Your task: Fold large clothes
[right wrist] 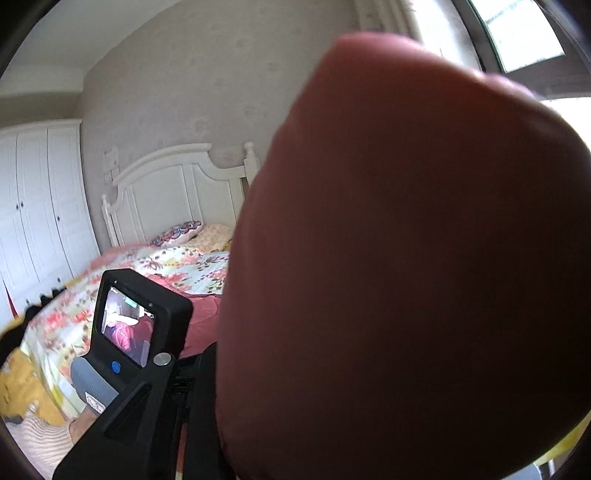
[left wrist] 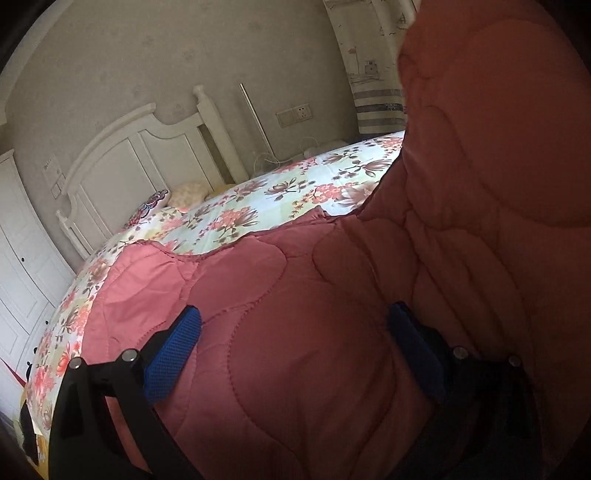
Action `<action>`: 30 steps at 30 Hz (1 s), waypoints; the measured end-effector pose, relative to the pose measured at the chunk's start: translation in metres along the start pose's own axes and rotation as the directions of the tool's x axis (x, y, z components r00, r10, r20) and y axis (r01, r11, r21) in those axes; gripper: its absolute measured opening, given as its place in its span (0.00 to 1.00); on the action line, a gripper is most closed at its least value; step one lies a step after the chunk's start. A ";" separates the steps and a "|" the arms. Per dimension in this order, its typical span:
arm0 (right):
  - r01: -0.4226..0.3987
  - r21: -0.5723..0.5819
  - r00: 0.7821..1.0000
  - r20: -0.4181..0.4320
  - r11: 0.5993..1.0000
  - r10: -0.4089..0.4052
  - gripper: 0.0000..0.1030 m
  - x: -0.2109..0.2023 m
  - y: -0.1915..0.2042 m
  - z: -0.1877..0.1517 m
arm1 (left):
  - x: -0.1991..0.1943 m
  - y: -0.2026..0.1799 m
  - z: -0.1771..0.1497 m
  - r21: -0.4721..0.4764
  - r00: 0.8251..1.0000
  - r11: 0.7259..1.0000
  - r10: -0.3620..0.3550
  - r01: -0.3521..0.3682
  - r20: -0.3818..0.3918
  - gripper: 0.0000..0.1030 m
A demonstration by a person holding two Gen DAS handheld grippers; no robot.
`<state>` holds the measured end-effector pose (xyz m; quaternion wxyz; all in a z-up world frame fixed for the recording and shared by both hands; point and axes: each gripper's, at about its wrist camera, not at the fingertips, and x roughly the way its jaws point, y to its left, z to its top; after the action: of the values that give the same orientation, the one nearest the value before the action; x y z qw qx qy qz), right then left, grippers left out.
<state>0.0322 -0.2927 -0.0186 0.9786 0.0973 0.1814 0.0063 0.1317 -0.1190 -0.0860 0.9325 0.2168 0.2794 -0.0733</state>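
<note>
A large pink quilted garment (left wrist: 295, 314) lies on the floral bed sheet (left wrist: 258, 199). Its right part is lifted and rises up the right side of the left wrist view. My left gripper (left wrist: 295, 325) is open, its blue pads (left wrist: 173, 358) spread wide just over the quilted fabric. In the right wrist view the same pink fabric (right wrist: 406, 258) hangs close in front of the lens and hides my right gripper's fingers. The left gripper's black body with its small screen (right wrist: 129, 332) shows at the lower left there.
A white headboard (left wrist: 140, 162) and pillows (left wrist: 184, 195) are at the bed's far end. White wardrobe doors (right wrist: 37, 206) stand on the left. A curtain (left wrist: 373, 74) and a window (right wrist: 524, 33) are on the right. Yellow cloth (right wrist: 22, 387) lies at the bed's near left.
</note>
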 end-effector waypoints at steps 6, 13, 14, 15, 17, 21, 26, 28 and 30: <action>0.086 -0.055 0.996 0.013 0.995 -0.085 0.33 0.003 0.032 -0.004 | -0.016 0.040 0.005 -0.095 0.986 0.982 -0.166 0.166 0.015 0.98; 0.139 -0.090 0.990 0.030 0.986 -0.137 0.33 0.000 0.046 -0.007 | -0.026 0.178 -0.011 -0.323 0.995 0.946 0.057 -0.028 0.082 0.98; 0.147 -0.104 0.989 0.032 0.984 -0.145 0.33 -0.001 0.050 -0.008 | -0.015 0.189 -0.018 -0.350 0.998 0.936 0.044 -0.025 0.046 0.98; 0.153 -0.124 0.988 0.035 0.981 -0.150 0.33 -0.001 0.055 -0.008 | 0.003 0.203 -0.029 -0.394 1.000 0.919 0.019 -0.018 0.000 0.97; 0.165 -0.181 0.986 0.046 0.970 -0.159 0.33 0.001 0.069 -0.009 | 0.031 0.216 -0.049 -0.470 0.997 0.882 -0.066 0.035 -0.050 0.95; 0.192 -0.325 0.981 0.074 0.926 -0.177 0.34 0.008 0.110 -0.019 | 0.041 0.210 -0.062 -0.505 0.980 0.846 -0.197 0.170 0.000 0.93; 0.209 -0.559 0.977 0.092 0.802 -0.191 0.35 0.039 0.177 -0.052 | 0.054 0.212 -0.066 -0.566 0.956 0.783 -0.291 0.257 0.031 0.92; 0.197 -0.670 0.978 0.085 0.716 -0.190 0.38 0.053 0.206 -0.082 | 0.062 0.217 -0.071 -0.586 0.952 0.771 -0.306 0.252 0.007 0.88; 0.186 -0.798 0.976 0.084 0.573 -0.201 0.47 0.073 0.231 -0.124 | 0.065 0.227 -0.079 -0.598 0.943 0.756 -0.334 0.268 0.000 0.88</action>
<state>0.0619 -0.0395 -0.1133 0.9107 -0.3729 0.1766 -0.0190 0.2060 0.1180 -0.0985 0.9128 -0.1276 0.3688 -0.1202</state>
